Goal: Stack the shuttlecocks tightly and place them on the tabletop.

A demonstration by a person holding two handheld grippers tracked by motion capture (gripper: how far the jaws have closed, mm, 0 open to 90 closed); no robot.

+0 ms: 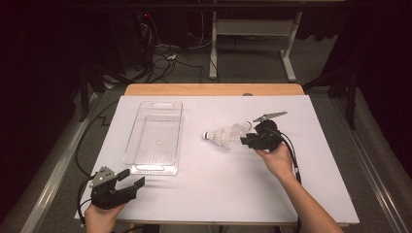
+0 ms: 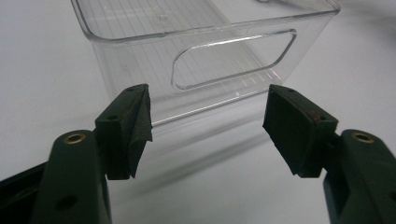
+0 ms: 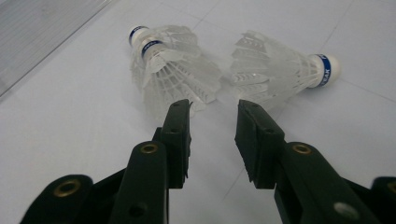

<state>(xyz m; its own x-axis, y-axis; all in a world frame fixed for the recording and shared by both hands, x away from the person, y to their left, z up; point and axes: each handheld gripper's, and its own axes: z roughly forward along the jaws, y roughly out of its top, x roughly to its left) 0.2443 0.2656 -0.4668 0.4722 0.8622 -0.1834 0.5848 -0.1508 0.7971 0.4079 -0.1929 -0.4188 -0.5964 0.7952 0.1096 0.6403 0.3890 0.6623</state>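
Right of the clear bin (image 1: 154, 137), my right gripper (image 3: 214, 112) faces the shuttlecocks (image 3: 219, 65), jaws part-open and empty; left gripper (image 2: 208, 123) gapes wide, empty.

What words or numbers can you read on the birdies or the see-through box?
Shuttlecock on the right, in the right gripper view: pale letters on the blue band round its cork, too small and blurred to read.
Two shuttlecocks on the left: blue bands with print, also too blurred to read.
Clear plastic bin: no words or numbers visible.
Grippers and white table: no readable text.
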